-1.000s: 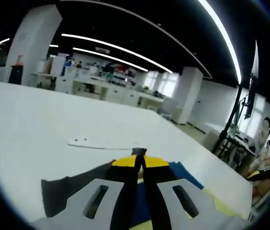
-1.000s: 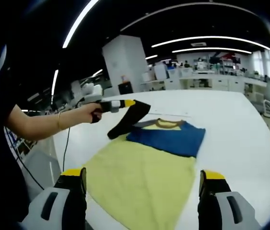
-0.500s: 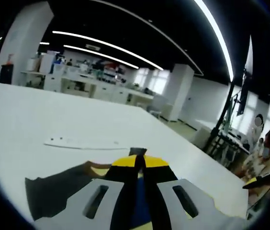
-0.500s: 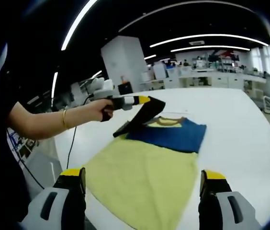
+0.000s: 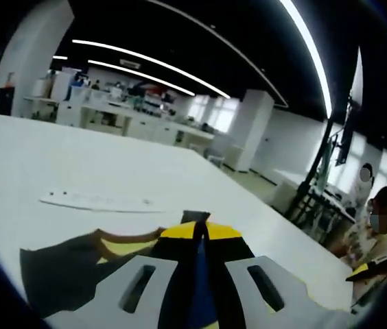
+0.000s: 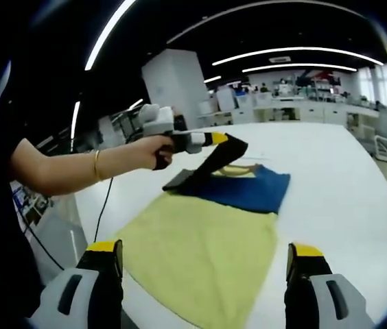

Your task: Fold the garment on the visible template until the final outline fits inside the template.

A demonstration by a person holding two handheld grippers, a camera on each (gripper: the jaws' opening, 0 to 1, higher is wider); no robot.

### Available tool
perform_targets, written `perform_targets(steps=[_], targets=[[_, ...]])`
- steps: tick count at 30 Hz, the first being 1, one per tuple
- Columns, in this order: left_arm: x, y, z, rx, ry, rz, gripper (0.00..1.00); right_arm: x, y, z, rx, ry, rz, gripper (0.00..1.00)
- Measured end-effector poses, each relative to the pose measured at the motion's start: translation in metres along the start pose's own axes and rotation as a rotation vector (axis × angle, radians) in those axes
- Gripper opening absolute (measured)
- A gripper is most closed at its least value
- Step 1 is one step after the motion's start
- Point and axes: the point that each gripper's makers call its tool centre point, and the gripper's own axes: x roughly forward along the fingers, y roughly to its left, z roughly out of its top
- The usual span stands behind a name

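Left gripper [image 6: 229, 139] clamped on black sleeve [image 6: 204, 166], lifted over garment [image 6: 207, 240] spread mid-table [image 6: 344, 185]. Right gripper [image 6: 204, 271] wide, holding nothing, near the table's closer edge. Best carry sleeve across blue chest, lay flat, release late to avoid wrinkles.

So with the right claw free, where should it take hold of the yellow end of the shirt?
Probably the near yellow hem, at its corner by the right claw. That edge lies flat and free on the white table, so come in low from the near side. The left claw already holds the black sleeve lifted.
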Motion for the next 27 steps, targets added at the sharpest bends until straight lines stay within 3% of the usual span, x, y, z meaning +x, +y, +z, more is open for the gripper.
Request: perform_targets(steps=[11, 18, 22, 27], targets=[[0.026, -0.018, -0.019, 0.035, 0.042, -0.014, 0.0, -0.004, -0.005, -0.006, 0.021, 0.004, -0.019, 0.99], [0.045, -0.033, -0.049, 0.064, 0.099, -0.031, 0.0, -0.004, -0.006, -0.011, 0.03, 0.011, -0.023, 0.99], [0.049, -0.039, -0.071, 0.122, 0.161, -0.052, 0.0, -0.005, -0.008, -0.013, 0.035, 0.012, -0.031, 0.99], [0.047, -0.045, -0.096, 0.136, 0.211, -0.075, 0.01, -0.007, -0.01, -0.016, 0.044, 0.016, -0.04, 0.99]])
